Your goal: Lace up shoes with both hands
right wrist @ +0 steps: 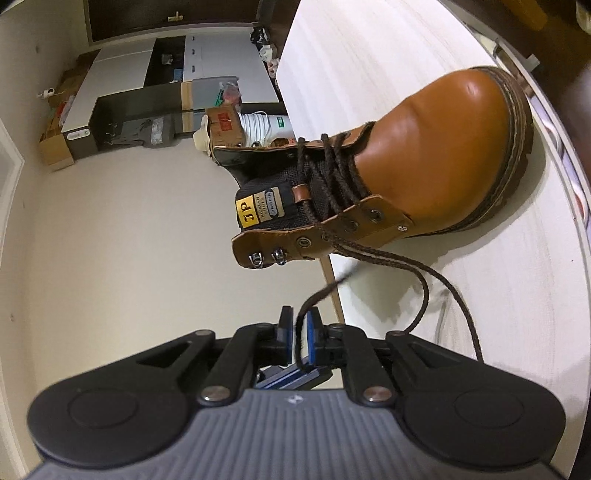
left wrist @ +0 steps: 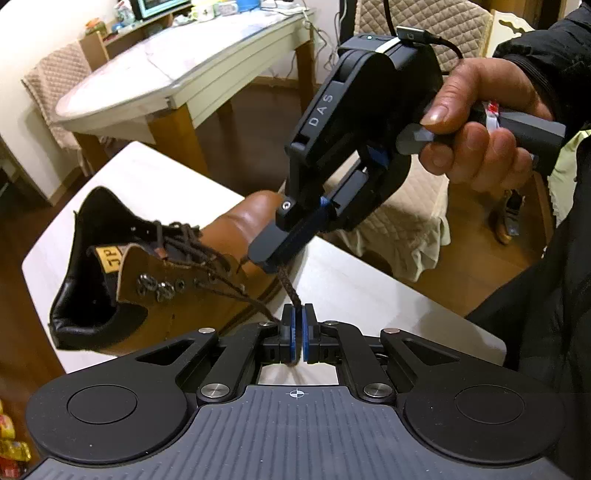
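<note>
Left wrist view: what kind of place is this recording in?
Probably a home dining or living room: a white dining table with wooden legs, chairs under quilted beige covers, and a dark wood floor. The brown boot sits on a smaller white table.

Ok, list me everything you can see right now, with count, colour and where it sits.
boot: one, tan with black lining, on the near table
lace: one, dark brown, threaded through the boot's eyelets, running to both grippers
near table: one, white, under the boot
far table: one, white top, wooden legs, behind
chairs: several, beige quilted covers, around the far table
left gripper: one, black, shut on the lace
right gripper: one, black, jaws open, lace between them
hand: one, dark sleeve, holding the right gripper
</note>
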